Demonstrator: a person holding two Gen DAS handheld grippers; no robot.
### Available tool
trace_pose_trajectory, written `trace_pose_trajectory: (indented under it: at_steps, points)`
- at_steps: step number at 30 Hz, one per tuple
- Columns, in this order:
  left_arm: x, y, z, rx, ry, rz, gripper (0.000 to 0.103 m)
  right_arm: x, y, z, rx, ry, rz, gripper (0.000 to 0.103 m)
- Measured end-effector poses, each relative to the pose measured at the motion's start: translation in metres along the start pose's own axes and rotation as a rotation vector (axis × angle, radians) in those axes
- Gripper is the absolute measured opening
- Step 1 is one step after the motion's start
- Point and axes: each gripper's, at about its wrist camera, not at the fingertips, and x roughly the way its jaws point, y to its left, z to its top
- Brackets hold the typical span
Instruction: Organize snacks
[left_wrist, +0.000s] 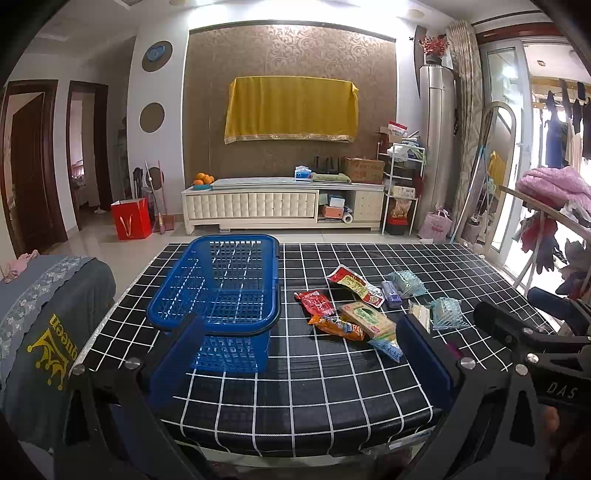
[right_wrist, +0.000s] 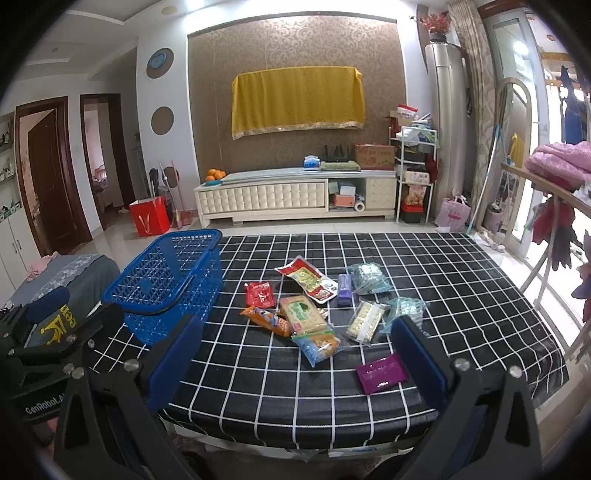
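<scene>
Left wrist view: left gripper (left_wrist: 295, 354) spread wide, empty, above the checked table (left_wrist: 332, 398). Blue basket (left_wrist: 218, 288) at left, snack packets (left_wrist: 347, 314) heaped just right of it. Right gripper (right_wrist: 295, 354) also spread, empty; purple packet (right_wrist: 381, 373) nearest it.

Left gripper (left_wrist: 299, 354): two matte black angular arms, each faced with a blue rectangular pad (left_wrist: 177, 356). Round silver screws at the arm joints, at 7 and 5 o'clock in the left wrist view. Right gripper (right_wrist: 295, 354): same build, black arms, blue pads (right_wrist: 419, 358), silver screws. Seen at 4 o'clock from the left wrist, its black body carries white letters "DAS" and a blue handle part. At 8 o'clock in the right wrist view, the left unit reads "GenRobot.AI", blue grip above.
</scene>
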Motion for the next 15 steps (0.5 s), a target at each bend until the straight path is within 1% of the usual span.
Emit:
trace_pose_trajectory:
  at_steps: [15]
  points:
    - [0.0065, -0.0005, -0.0025, 0.005, 0.020, -0.013, 0.103, 0.0024, -0.0031, -0.0037, 0.016, 0.018, -0.007, 0.103]
